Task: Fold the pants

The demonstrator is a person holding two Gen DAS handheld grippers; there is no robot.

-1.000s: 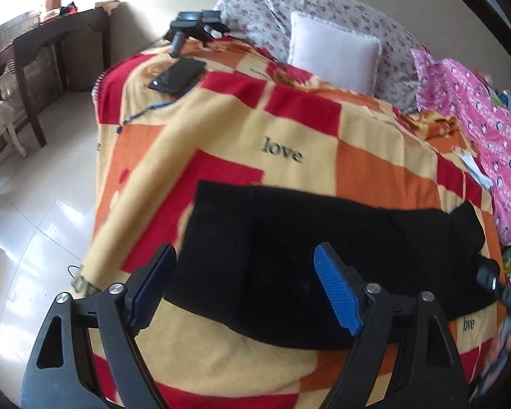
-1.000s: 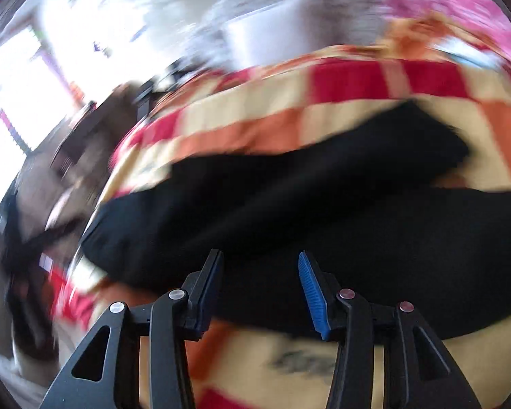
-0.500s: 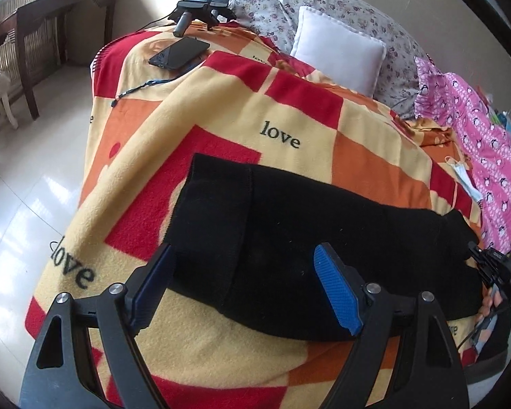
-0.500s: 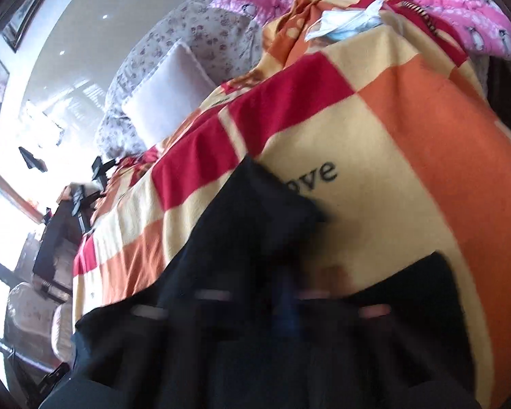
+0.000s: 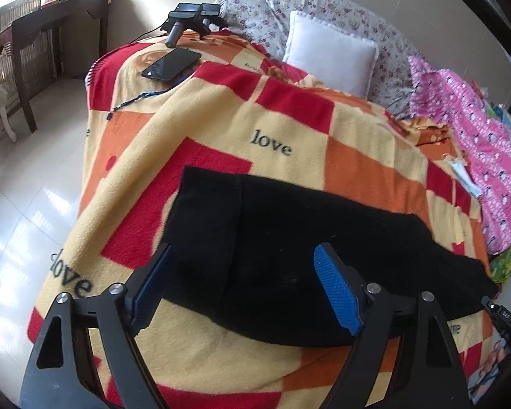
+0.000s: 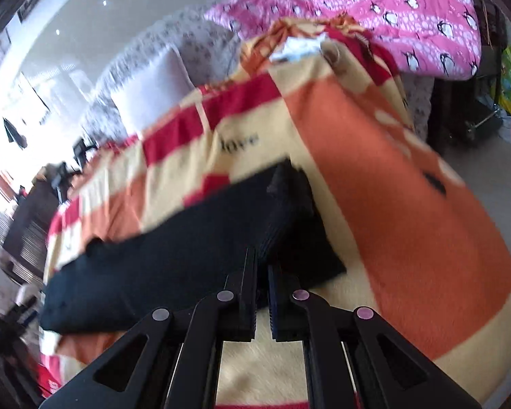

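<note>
Lying across a red, orange and cream checked blanket [image 5: 289, 116] printed with the word "love", the black pants [image 5: 289, 238] stretch as one long dark band from the left side of the bed to the right in the left wrist view. Their near edge runs just under the left gripper [image 5: 245, 289], whose two fingers stand spread wide with nothing between the blue pads; the cloth lies below and beyond the tips, and the pads do not press on it. One lengthwise fold line shows on the pants, left of the middle.

From the right wrist view the right gripper [image 6: 262, 269] has its fingers drawn almost together, its jaws having just been closing, and a bunched-up fold of the pants [image 6: 187, 262] rises from between the tips, so it pinches the cloth at that end. From this pinch the rest of the garment trails away to the left, flat on the blanket [image 6: 408, 221]. This view is smeared with motion.

At the head of the bed sit a white pillow [image 5: 330, 54] and flowered pillows [image 5: 255, 17]; a pink penguin-print cover [image 5: 477, 129] lies at the right edge. A black phone [image 5: 172, 64] rests on the far left corner of the blanket, well apart from the pants
</note>
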